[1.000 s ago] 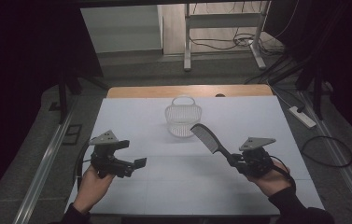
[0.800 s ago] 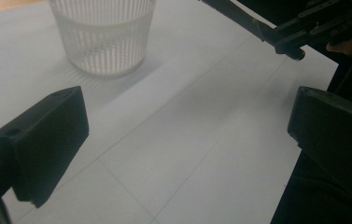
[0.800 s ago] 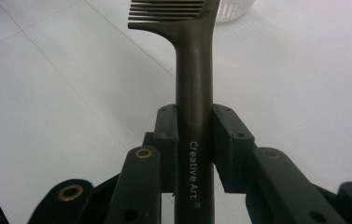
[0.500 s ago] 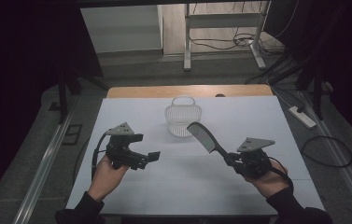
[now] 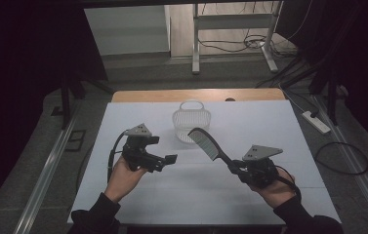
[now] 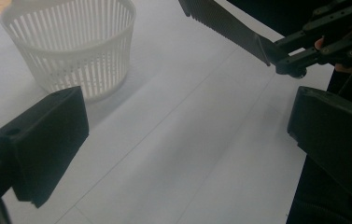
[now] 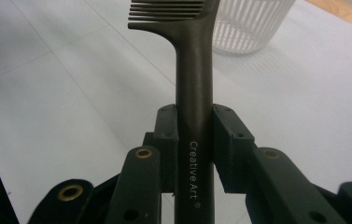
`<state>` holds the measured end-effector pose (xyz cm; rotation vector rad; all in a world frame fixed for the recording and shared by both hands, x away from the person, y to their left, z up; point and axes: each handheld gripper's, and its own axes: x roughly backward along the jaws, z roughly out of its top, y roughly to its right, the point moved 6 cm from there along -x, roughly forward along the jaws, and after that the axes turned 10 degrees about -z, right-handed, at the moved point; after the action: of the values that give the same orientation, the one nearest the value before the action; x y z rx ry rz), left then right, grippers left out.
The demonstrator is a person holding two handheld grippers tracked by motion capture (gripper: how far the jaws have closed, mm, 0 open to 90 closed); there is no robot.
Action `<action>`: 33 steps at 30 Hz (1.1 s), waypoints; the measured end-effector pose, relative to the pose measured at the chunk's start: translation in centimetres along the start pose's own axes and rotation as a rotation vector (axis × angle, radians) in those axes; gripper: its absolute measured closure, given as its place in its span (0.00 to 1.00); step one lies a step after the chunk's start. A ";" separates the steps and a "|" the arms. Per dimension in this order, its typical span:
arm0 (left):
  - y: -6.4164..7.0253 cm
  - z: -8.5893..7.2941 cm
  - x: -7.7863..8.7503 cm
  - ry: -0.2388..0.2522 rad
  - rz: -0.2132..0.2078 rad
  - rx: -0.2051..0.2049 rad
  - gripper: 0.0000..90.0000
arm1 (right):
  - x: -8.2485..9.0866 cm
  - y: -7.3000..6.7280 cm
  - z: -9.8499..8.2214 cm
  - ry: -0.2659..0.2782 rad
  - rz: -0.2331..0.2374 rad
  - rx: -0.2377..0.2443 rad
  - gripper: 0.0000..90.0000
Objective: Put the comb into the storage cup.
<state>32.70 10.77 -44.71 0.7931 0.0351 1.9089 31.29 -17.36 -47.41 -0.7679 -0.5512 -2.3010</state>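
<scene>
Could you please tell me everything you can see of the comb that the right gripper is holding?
The comb is dark, matte and plastic-looking, with a round straight handle printed "Creative Art" in pale letters and one row of fine teeth. The right gripper is shut on the handle, a finger pressing each side. The comb is held off the white table, slanting up and away towards the white slatted basket, its toothed end beside the basket's rim in the high view. Nothing else touches it.

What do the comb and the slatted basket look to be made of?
Comb: probably hard moulded plastic, dark and matte, with one-piece teeth and white printed lettering on the handle. Basket: likely white, slightly translucent plastic, judging by its thin, even moulded slats.
</scene>
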 end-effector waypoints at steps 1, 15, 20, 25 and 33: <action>0.0 0.1 -0.1 0.002 -0.004 0.002 0.00 | 0.0 -0.1 0.1 0.002 0.001 0.004 0.80; 0.0 0.8 -1.5 0.018 -0.053 0.034 0.00 | -0.5 -1.6 0.9 0.034 0.015 0.029 0.80; 0.0 1.1 -2.0 0.024 -0.071 0.050 0.00 | -0.7 -2.2 1.2 0.048 0.021 0.035 0.80; 0.1 1.2 -2.5 0.022 -0.086 0.059 0.00 | -0.8 -2.9 1.4 0.060 0.032 0.047 0.80; 0.3 1.1 -3.2 0.014 -0.099 0.070 0.00 | -1.0 -3.9 1.8 0.081 0.041 0.064 0.80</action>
<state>33.85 7.64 -45.37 0.8103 0.1486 1.8279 29.91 -13.13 -47.45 -0.6470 -0.5641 -2.2544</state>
